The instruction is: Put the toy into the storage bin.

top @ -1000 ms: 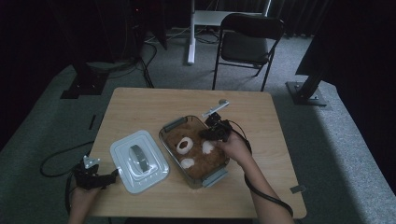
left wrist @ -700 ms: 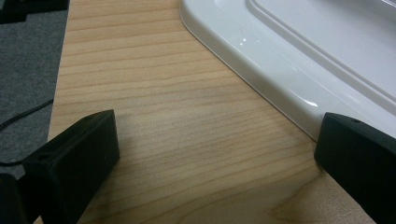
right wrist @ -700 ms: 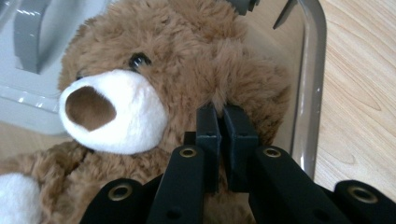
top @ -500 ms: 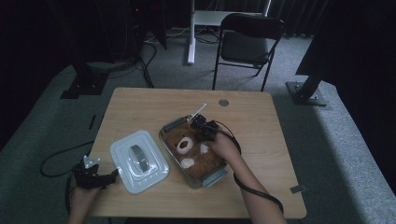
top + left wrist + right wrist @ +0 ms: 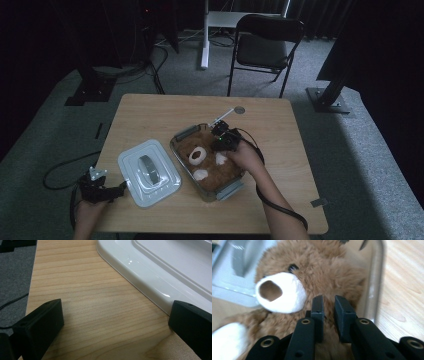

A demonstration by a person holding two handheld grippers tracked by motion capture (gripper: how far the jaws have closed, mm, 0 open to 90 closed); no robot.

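A brown teddy bear with a white muzzle lies in a clear rectangular tray at the middle of the table. My right gripper hovers over the bear's head end, pointing down at it. In the right gripper view the bear is close below, and my right gripper has just been opening; a narrow gap shows between the jaws with nothing gripped, only fur behind them. At the table's front left my left gripper rests open, its wide-set jaws beside the white lid.
The white lid lies flat left of the tray, a grey handle on top. A thin white stick and a small round thing lie behind the tray. A chair stands beyond the table's far edge.
The right hand drifted a little left over the tray's far end and came slightly back. The left hand and the lid have not moved.
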